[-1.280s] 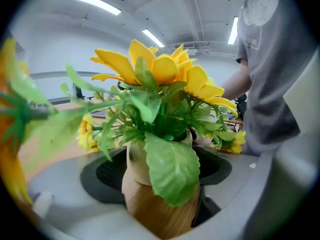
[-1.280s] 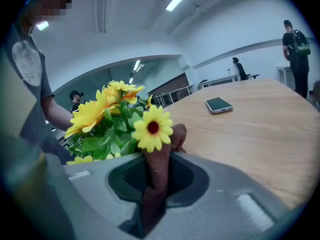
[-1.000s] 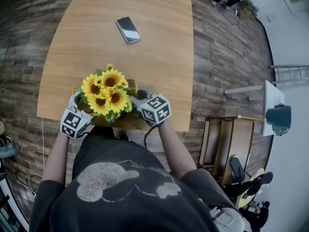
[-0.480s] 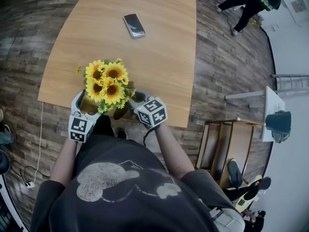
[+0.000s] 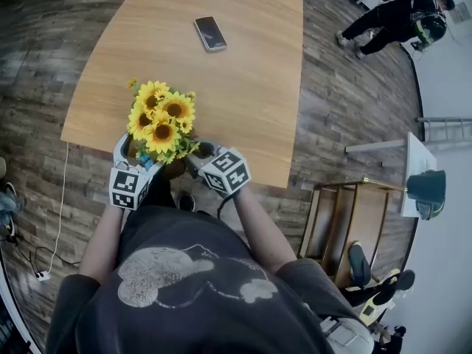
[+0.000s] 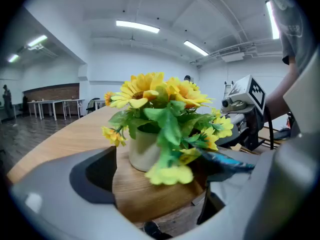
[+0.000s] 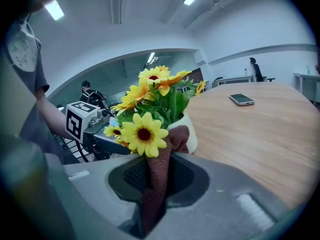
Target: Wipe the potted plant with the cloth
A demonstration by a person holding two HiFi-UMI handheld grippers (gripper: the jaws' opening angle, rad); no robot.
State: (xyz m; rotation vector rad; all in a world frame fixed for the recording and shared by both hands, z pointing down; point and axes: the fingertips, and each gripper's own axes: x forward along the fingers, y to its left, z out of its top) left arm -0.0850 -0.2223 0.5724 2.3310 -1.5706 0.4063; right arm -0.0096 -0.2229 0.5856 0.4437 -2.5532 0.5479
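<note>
The potted plant (image 5: 161, 118) is a bunch of yellow sunflowers in a white pot (image 6: 142, 149), standing near the front edge of the wooden table (image 5: 243, 87). My left gripper (image 5: 124, 153) is at the pot's left side. Its jaws are opening wide, with the pot ahead between them and no pad pressing on it (image 6: 165, 184). My right gripper (image 5: 195, 155) is at the pot's right side, shut on a dark red-brown cloth (image 7: 167, 149). The cloth's upper end lies against the pot (image 7: 189, 134) under the flowers.
A phone (image 5: 210, 33) lies face up farther back on the table, also visible in the right gripper view (image 7: 241, 99). A wooden chair (image 5: 346, 220) and a small white stand (image 5: 414, 161) are on the floor to the right. A person (image 5: 398, 17) walks at the far right.
Both grippers have shifted a little along the table's front edge beside the pot. The left gripper's jaws have spread wider. The right gripper still holds the cloth.
</note>
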